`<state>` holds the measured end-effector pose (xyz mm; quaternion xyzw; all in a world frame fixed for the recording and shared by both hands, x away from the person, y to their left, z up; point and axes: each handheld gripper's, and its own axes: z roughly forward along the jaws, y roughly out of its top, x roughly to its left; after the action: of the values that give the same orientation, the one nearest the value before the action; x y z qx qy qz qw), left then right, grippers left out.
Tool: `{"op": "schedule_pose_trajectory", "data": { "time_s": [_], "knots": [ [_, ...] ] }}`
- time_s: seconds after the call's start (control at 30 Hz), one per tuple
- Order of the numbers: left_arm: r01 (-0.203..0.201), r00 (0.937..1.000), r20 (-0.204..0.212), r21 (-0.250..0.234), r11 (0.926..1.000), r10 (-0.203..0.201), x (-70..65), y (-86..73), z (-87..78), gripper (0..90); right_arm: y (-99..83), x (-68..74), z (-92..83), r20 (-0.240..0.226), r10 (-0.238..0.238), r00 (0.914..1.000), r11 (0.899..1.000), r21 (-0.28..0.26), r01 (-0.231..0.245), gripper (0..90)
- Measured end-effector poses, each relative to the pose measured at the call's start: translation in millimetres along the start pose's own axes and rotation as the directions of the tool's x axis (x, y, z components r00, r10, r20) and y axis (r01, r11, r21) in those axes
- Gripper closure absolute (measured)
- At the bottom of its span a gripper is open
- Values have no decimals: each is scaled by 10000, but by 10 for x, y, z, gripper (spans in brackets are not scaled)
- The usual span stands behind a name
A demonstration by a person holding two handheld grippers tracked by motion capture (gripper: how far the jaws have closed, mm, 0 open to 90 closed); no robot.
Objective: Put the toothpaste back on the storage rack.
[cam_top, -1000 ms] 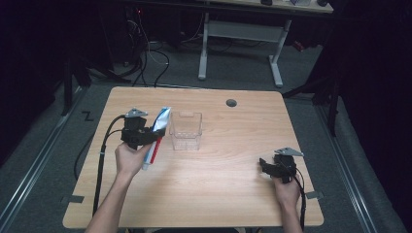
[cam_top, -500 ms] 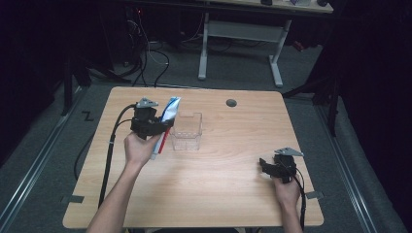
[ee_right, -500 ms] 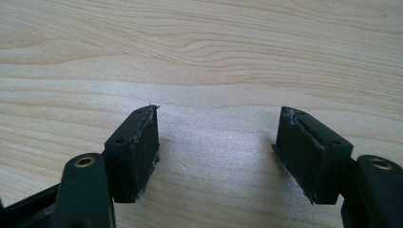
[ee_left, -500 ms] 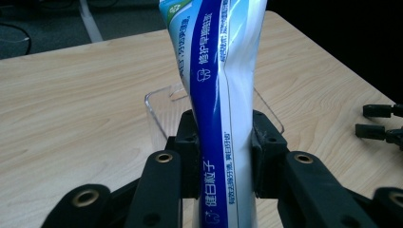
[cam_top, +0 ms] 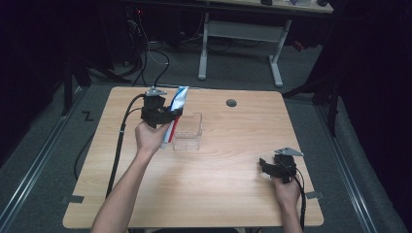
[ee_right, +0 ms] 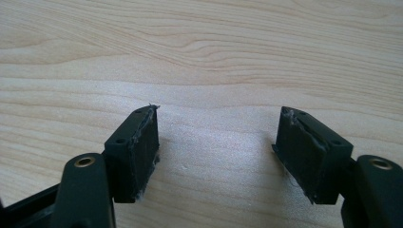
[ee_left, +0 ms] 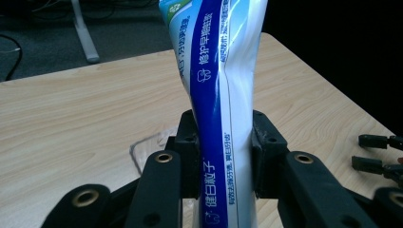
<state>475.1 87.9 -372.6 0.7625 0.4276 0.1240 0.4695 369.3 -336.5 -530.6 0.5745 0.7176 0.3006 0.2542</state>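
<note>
A blue-and-white toothpaste tube (cam_top: 180, 99) with a red lower end stands nearly upright in my left gripper (cam_top: 167, 115), whose jaws are shut on its middle. It hangs above the table beside the left wall of a clear plastic box (cam_top: 188, 132). In the left gripper view the tube (ee_left: 219, 85) runs up between the two black pads of the left gripper (ee_left: 223, 156). My right gripper (cam_top: 266, 165) rests low over the table near the front right. In the right gripper view, the right gripper (ee_right: 216, 142) stands open with bare wood between the jaws.
The wooden table (cam_top: 228, 194) has a round cable hole (cam_top: 231, 103) at the back. A black cable (cam_top: 121, 141) trails from the left gripper over the left side. Dark floor and desk legs lie beyond the far edge. The right gripper's fingertips (ee_left: 375, 141) show far right in the left gripper view.
The left hand has carried the tube up and toward the far right, from beside the box's front left to near its back left corner. The right gripper has kept still.
</note>
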Motion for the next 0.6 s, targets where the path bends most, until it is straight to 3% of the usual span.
{"op": "schedule_pose_trajectory", "data": {
  "time_s": [0.13, 0.27, 0.6],
  "knots": [
    [-46, 10000, 22, -44, 10000, 47, -15, 62, 73, 697, 0, 0, 0, 10, -2, 10000, 10000, -2, 2, 311],
    [175, 9997, 165, -145, 9997, -172, 0, 84, 121, 697, 1, 1, 1, 9, 0, 10000, 10000, -1, 0, 311],
    [116, 9999, -7, -366, 9993, -116, -22, 155, 294, 696, 1, 2, 2, 5, -25, 10000, 10000, -7, 25, 313]
  ]
}}
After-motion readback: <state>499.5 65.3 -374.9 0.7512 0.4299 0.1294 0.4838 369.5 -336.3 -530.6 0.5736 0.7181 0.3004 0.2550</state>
